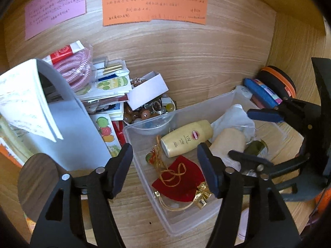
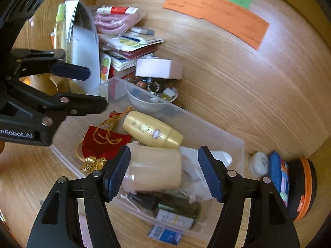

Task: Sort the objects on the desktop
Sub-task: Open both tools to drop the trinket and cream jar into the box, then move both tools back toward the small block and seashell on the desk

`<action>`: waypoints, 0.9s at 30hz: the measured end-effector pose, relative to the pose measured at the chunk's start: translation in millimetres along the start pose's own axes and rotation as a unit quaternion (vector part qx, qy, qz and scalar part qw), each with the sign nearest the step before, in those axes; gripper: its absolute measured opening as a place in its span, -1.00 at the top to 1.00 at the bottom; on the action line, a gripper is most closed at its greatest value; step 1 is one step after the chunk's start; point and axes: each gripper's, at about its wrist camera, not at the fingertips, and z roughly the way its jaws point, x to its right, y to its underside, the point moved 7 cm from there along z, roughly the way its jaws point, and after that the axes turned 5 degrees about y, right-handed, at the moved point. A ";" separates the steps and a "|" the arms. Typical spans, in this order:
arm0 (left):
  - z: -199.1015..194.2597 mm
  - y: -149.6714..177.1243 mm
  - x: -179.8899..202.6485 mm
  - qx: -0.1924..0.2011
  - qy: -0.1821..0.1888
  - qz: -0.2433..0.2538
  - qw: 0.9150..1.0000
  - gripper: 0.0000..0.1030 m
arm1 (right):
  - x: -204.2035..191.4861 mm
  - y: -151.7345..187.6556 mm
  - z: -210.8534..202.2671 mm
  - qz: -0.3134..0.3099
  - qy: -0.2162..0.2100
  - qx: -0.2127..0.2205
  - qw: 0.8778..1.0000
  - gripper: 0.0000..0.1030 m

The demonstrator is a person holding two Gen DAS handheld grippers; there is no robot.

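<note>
A clear plastic bin [image 1: 144,166] [image 2: 209,124] sits on the wooden desk. In it lie a gold UV sunscreen bottle [image 1: 186,138] [image 2: 153,132], a red velvet pouch [image 1: 179,178] [image 2: 105,142] with gold cord, a beige cylinder [image 1: 229,142] [image 2: 155,168], white tissue [image 1: 233,119] and a dark green bottle [image 2: 180,207]. My left gripper [image 1: 165,169] is open and empty over the bin's near left corner, above the pouch. My right gripper [image 2: 164,174] is open, its fingers straddling the beige cylinder without clamping it; it shows in the left wrist view [image 1: 248,134].
A bowl of beads [image 1: 149,111] with a white box [image 1: 149,91] on it stands behind the bin. Cards, stickers, a pink cord [image 1: 78,70] and a book [image 1: 26,101] pile up at left. A black-orange jar [image 1: 277,80] [image 2: 304,188] and blue pouch [image 2: 275,171] sit right.
</note>
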 end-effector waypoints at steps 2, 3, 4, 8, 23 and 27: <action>-4.7 0.4 0.9 0.004 -0.002 0.000 1.000 -0.35 | 7.8 3.8 -6.4 0.012 0.004 0.000 1.000 -0.38; -7.7 0.2 1.2 0.005 -0.004 0.001 1.000 -0.39 | 12.0 5.6 -9.6 0.018 0.008 0.000 1.000 -0.42; -11.1 0.4 2.9 0.008 -0.007 0.003 1.000 -0.42 | 15.7 7.3 -14.4 0.024 0.011 0.001 1.000 -0.48; -22.0 2.7 11.4 0.015 -0.016 0.010 1.000 -0.56 | 30.8 18.1 -30.5 0.053 0.018 0.003 0.998 -0.62; -60.7 32.6 41.3 0.029 -0.044 0.023 0.998 -0.84 | 59.1 68.5 -85.5 0.100 0.037 0.016 0.994 -0.73; -66.4 44.2 46.4 0.025 -0.045 0.019 0.998 -0.84 | 57.8 78.7 -98.3 0.102 0.039 0.020 0.994 -0.75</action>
